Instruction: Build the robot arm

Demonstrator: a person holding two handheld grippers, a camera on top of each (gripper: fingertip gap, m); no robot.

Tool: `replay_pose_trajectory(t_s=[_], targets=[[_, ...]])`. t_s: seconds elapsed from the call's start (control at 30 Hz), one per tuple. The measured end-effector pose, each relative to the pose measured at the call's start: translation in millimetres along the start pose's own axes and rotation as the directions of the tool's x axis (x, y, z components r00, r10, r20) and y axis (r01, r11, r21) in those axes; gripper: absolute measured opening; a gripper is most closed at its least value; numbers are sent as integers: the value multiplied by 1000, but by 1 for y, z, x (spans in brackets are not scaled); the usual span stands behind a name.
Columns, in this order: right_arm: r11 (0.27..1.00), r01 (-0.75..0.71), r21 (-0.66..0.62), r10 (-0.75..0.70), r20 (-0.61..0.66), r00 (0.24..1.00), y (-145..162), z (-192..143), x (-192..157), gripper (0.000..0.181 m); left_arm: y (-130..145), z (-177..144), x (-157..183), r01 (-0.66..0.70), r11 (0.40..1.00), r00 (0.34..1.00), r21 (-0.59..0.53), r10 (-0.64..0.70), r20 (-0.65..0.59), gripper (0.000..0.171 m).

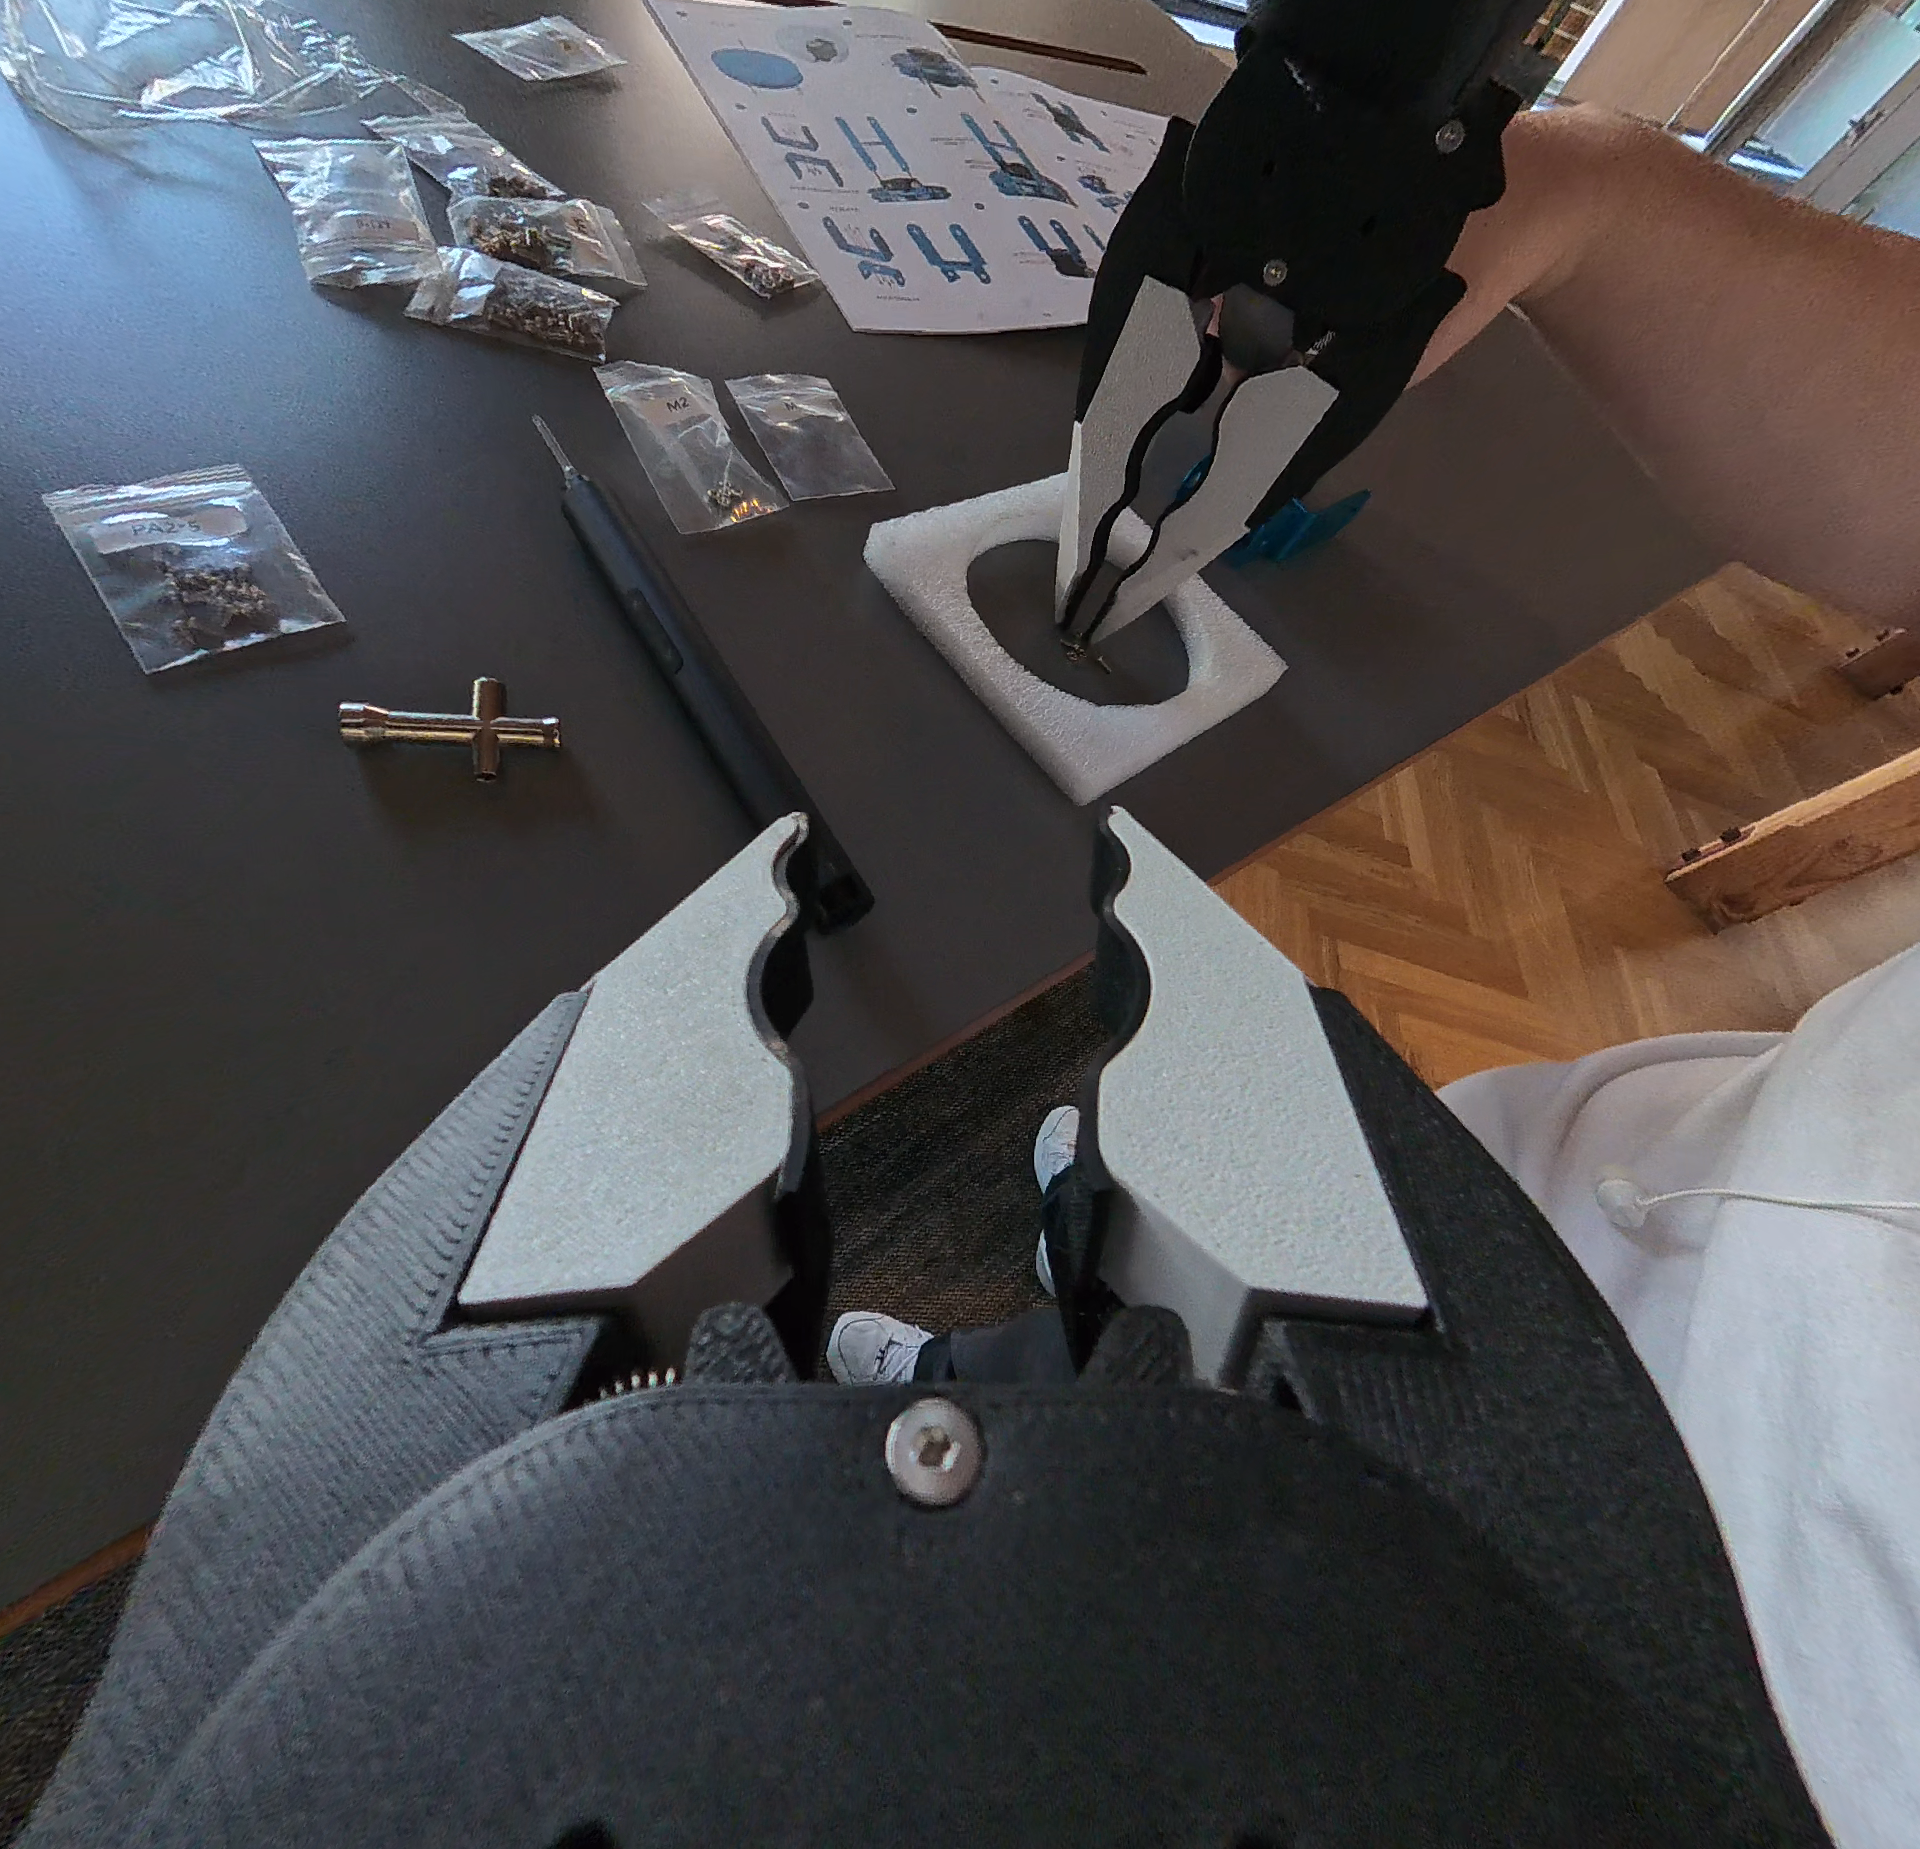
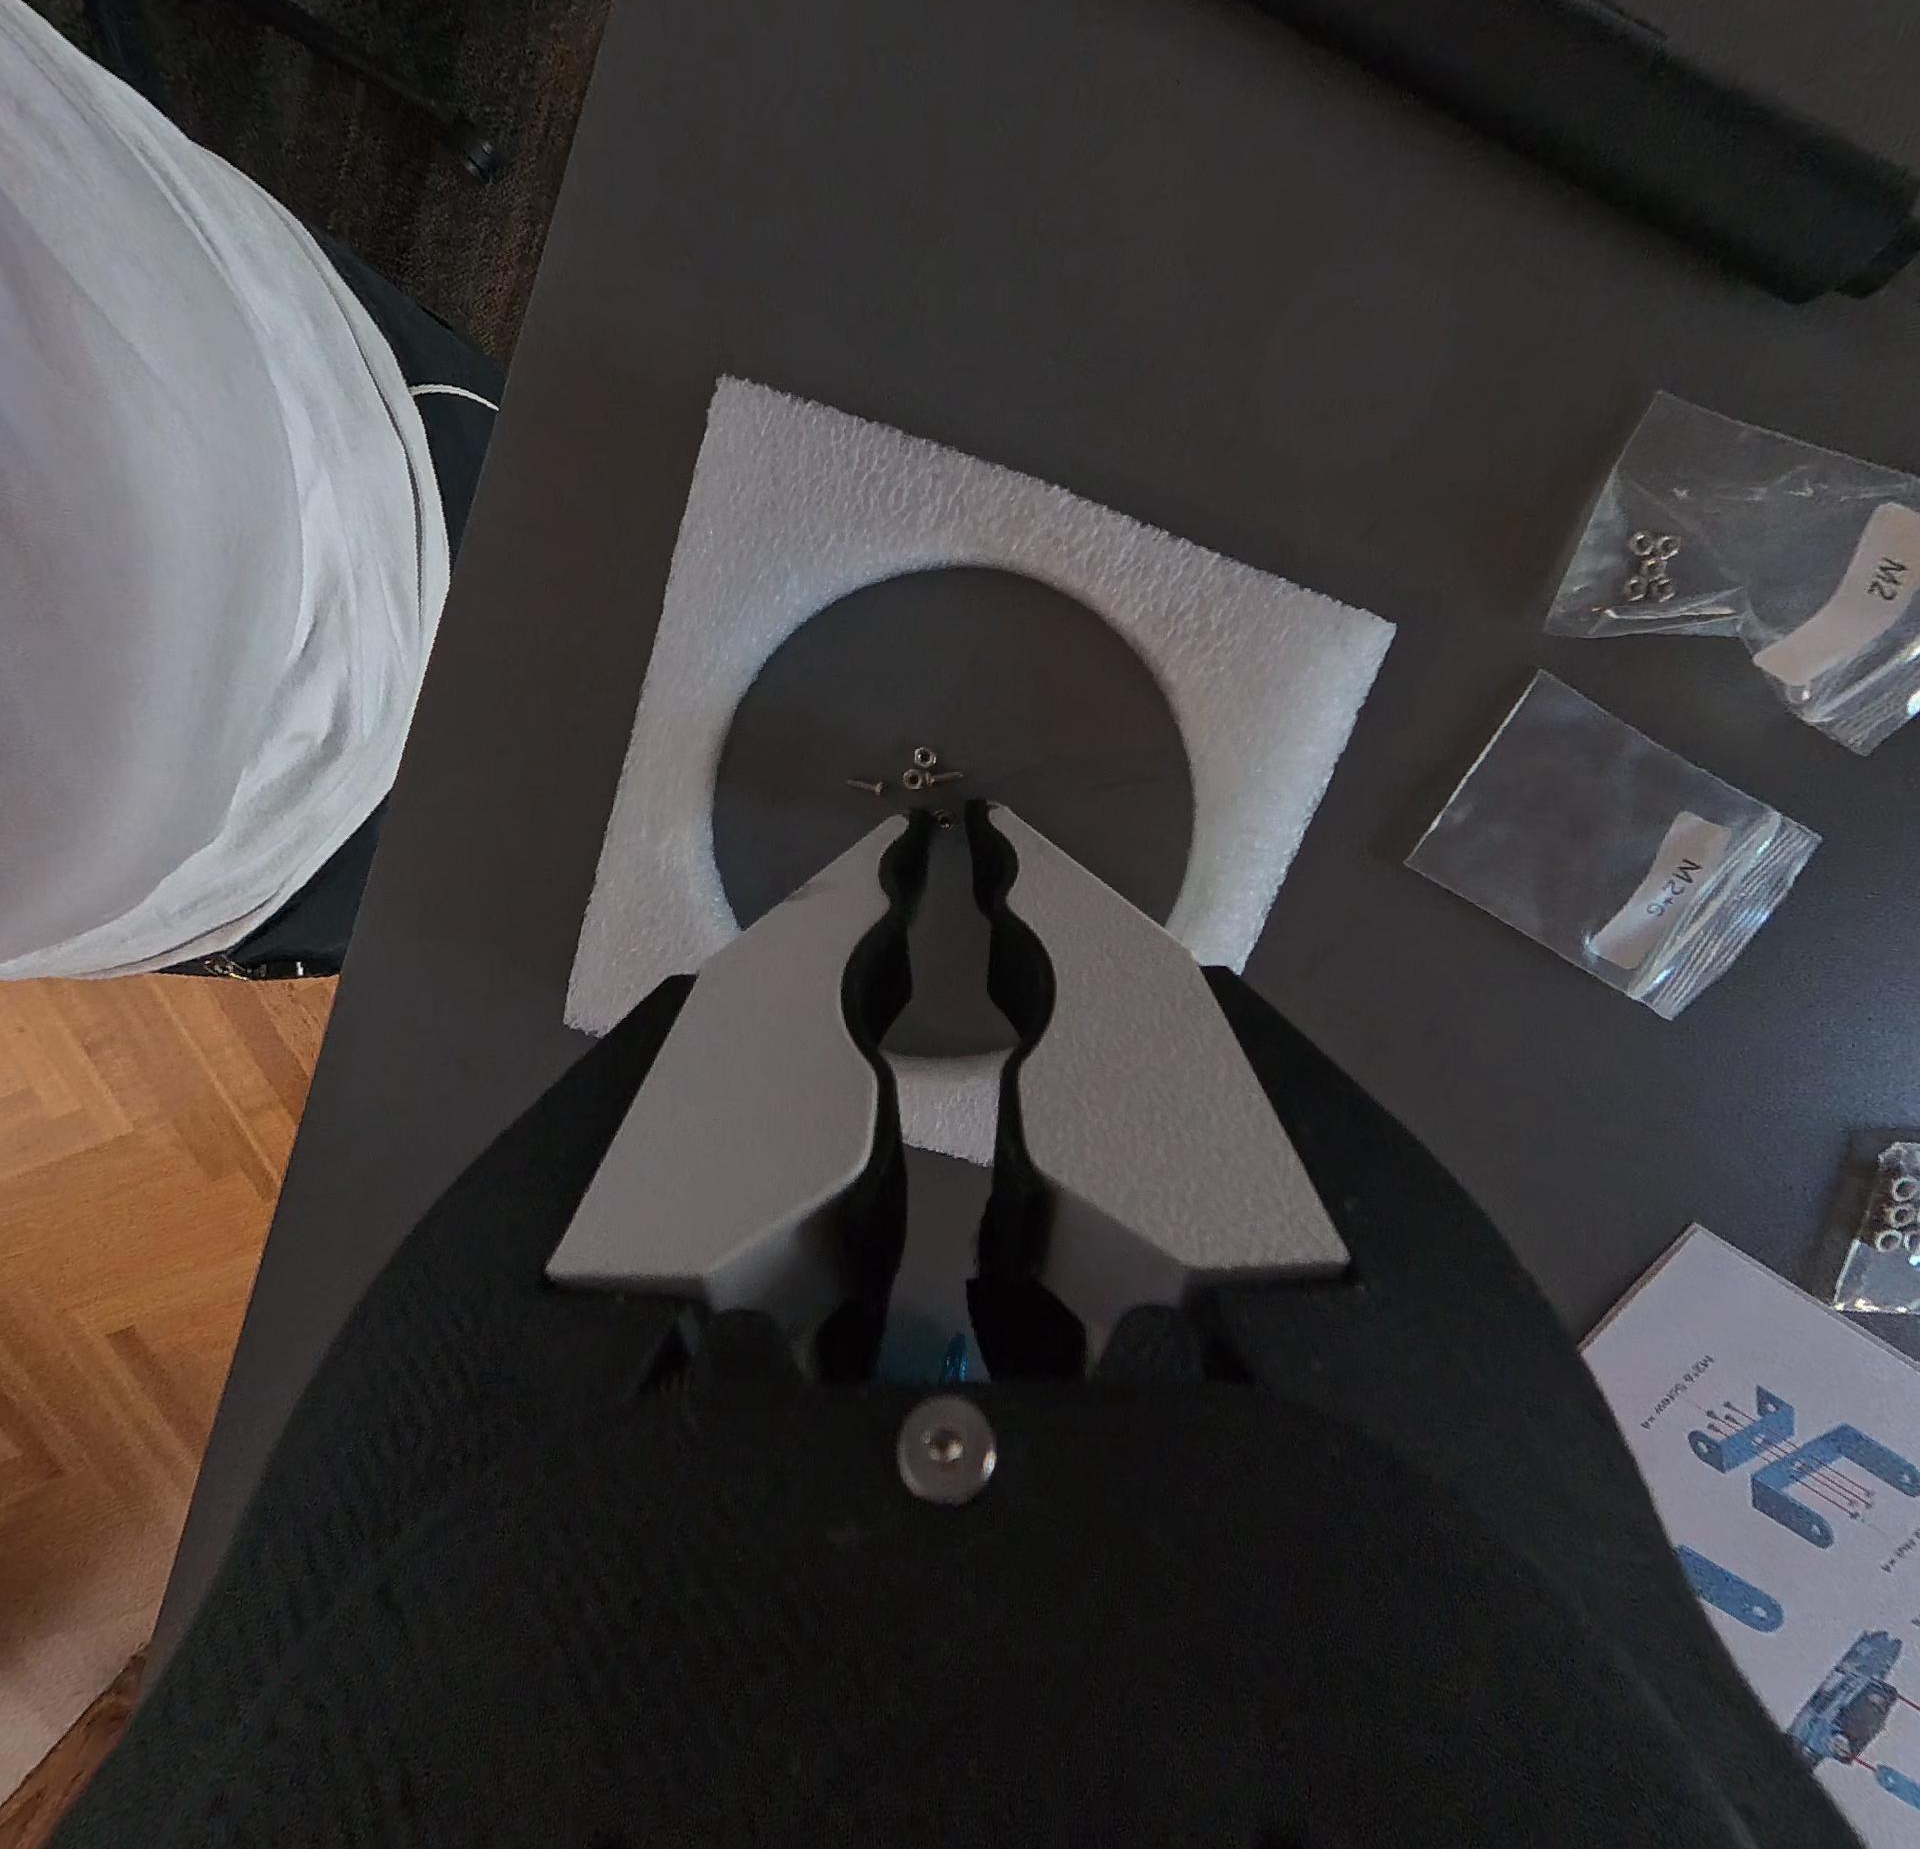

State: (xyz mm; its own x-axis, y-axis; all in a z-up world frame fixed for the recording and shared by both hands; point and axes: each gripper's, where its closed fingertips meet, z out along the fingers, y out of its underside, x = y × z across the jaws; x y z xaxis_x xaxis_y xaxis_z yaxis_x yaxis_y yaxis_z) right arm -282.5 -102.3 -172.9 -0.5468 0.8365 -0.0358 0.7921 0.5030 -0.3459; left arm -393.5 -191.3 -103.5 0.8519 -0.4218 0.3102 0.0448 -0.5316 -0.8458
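My right gripper (image 2: 940,812) points down into the round hole of the white foam square (image 2: 1039,511), which lies flat on the dark table (image 2: 1039,189) near its edge. Inside that hole a small cluster of tiny screws and nuts (image 2: 914,773) rests on the bare tabletop, and my fingertips sit just beside it. The fingers stand only a narrow gap apart. One small metal piece shows between the tips, but I cannot tell whether it is pinched or merely lying there. My left gripper (image 1: 951,833) hangs above the table edge with its fingers well apart and nothing between them. The nearest thing to it is the butt end of the dark screwdriver (image 1: 675,636), which lies on the table with its bit pointing away from me. Left of that lies a metal cross wrench (image 1: 457,729). Two small clear bags (image 2: 1621,854) with white labels lie beside the foam, and more bags of hardware are scattered farther off. A printed sheet (image 1: 883,137) with blue drawings lies beyond them, and a blue bracket (image 1: 1294,532) stands behind the right gripper, just past the foam.
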Motion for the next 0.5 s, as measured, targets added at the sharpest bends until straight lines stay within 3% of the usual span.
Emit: replay_pose_trajectory(t_s=[0.13, 0.23, 0.33, 0.43, 0.5], targets=[[1000, -5, -14, 5, -2, 1000, 1, 0, 0, 3, 2, 2, -7, -9, 1000, 999, -10, 10, 38, 52], [1000, -3, -8, 3, -21, 1000, 1, -1, 0, 3, 2, 2, -23, -57, 997, 989, -45, 62, 132, 52], [1000, 12, -14, -13, -61, 998, 3, -1, 0, 2, -3, -2, -53, -162, 969, 936, -185, 210, 283, 45], [999, 37, -32, -41, -129, 991, 7, -4, 1, 2, -22, -10, -92, -283, 865, 794, -414, 453, 404, 49], [998, 52, -22, -55, -171, 984, 8, -7, 0, 2, -39, -16, -117, -341, 747, 635, -570, 630, 447, 59]])
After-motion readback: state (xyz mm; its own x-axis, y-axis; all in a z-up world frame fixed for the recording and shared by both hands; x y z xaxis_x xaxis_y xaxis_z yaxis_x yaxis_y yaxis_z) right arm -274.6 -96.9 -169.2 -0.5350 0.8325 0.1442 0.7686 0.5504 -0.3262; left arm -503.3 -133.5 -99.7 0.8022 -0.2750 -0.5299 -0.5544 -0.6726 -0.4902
